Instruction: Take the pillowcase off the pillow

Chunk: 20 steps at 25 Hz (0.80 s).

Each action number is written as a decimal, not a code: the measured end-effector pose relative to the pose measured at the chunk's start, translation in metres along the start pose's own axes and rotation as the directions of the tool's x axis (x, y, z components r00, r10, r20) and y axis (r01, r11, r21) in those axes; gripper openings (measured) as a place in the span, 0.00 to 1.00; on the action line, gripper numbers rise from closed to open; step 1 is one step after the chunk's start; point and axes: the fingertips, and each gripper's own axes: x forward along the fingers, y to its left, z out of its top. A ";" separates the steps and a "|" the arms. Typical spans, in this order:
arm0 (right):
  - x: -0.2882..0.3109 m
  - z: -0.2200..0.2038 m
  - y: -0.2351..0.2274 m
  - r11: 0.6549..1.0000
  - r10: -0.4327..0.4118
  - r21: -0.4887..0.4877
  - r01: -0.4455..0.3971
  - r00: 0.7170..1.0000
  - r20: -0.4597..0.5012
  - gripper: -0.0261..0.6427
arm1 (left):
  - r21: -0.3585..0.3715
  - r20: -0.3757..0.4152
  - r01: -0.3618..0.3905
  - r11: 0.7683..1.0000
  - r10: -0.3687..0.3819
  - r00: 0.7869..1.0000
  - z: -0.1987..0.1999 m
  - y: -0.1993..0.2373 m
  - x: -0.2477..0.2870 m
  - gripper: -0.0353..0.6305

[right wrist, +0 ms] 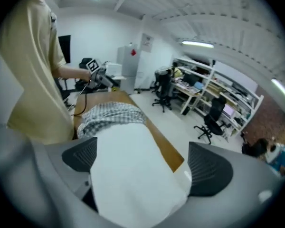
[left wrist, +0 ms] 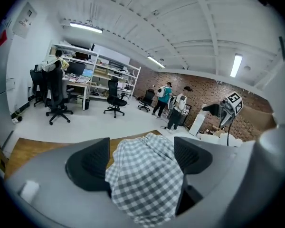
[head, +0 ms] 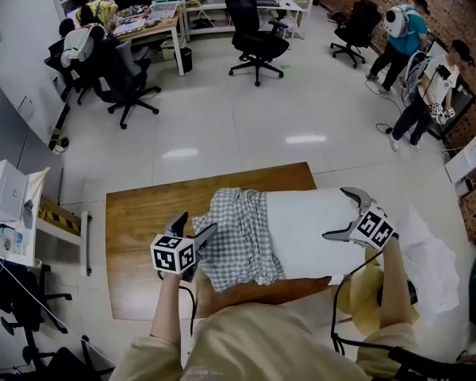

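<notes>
Jaws of both grippers stand apart. On one wooden table (head: 139,213) lies one pillow (head: 309,232) with one checked pillowcase (head: 238,240). The pillowcase is bunched on the pillow's left end, near the table's middle. The pillow's bare white end reaches over the table's right edge, and bare wood shows toward the left edge. The left gripper (head: 197,224) has checked cloth between its wide jaws, not pinched. The right gripper (head: 337,213) stands very wide around the white end, not clamping it.
</notes>
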 end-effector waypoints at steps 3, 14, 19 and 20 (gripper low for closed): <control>0.050 -0.027 0.031 0.971 0.132 -0.167 -0.169 0.968 -0.214 0.92 | 0.005 -0.010 0.005 1.000 -0.005 1.000 -0.009 -0.029 0.005 0.68; 0.196 -0.179 0.056 0.919 0.264 -0.143 -0.368 0.841 -0.471 0.92 | 0.003 -0.103 -0.016 1.000 0.016 0.995 -0.071 -0.099 0.043 0.68; 0.222 -0.201 0.065 0.922 0.284 -0.112 -0.372 0.843 -0.456 0.74 | -0.003 -0.130 -0.035 0.999 0.035 0.991 -0.079 -0.096 0.044 0.68; 0.224 -0.203 0.065 0.923 0.279 -0.115 -0.368 0.843 -0.460 0.66 | -0.005 -0.133 -0.037 0.999 0.036 0.990 -0.080 -0.095 0.044 0.68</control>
